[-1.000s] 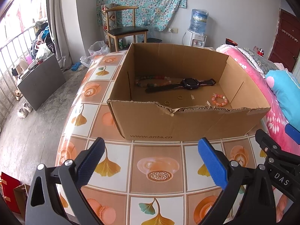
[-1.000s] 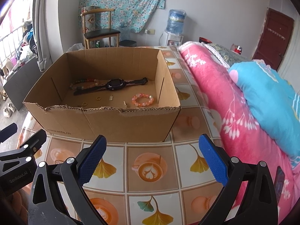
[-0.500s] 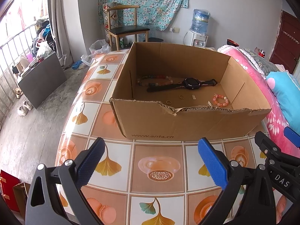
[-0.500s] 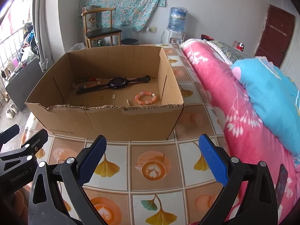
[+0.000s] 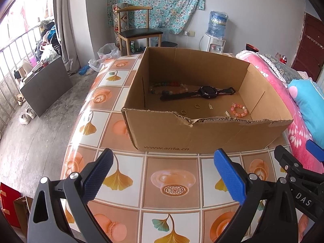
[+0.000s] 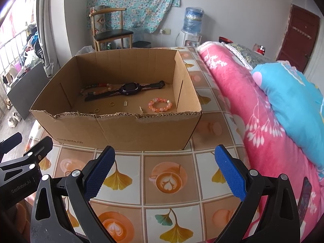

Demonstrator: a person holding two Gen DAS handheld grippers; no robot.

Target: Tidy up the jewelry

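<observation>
The left gripper (image 5: 162, 174) and the right gripper (image 6: 165, 172) both hang over the tiled tabletop (image 6: 168, 182) with fingers spread wide and nothing between them. Ahead at twelve o'clock stands the cardboard box (image 6: 141, 129), its torn near wall just beyond the fingertips, with a bare strip of tiles between.

Inside, on the box floor, a black watch (image 6: 129, 89) lies across the middle toward the far wall. A multicolored bead necklace (image 6: 95, 89) sits at its ten o'clock end, touching or just beside the strap. A pink bead bracelet (image 6: 160, 105) rests at four o'clock of the watch, near the right wall. Two small gold rings (image 5: 183, 112) and two small metal pieces (image 6: 126, 102) lie apart between watch and near wall.

From the right wrist view, a pink floral quilt (image 6: 253, 105) and blue pillow (image 6: 293, 101) crowd the table's edge at three o'clock. At nine o'clock in the left view the table drops off to a concrete floor (image 5: 36, 125). Beyond the box stand a wooden chair (image 5: 137, 32) and a water dispenser (image 5: 216, 32) against the wall.
</observation>
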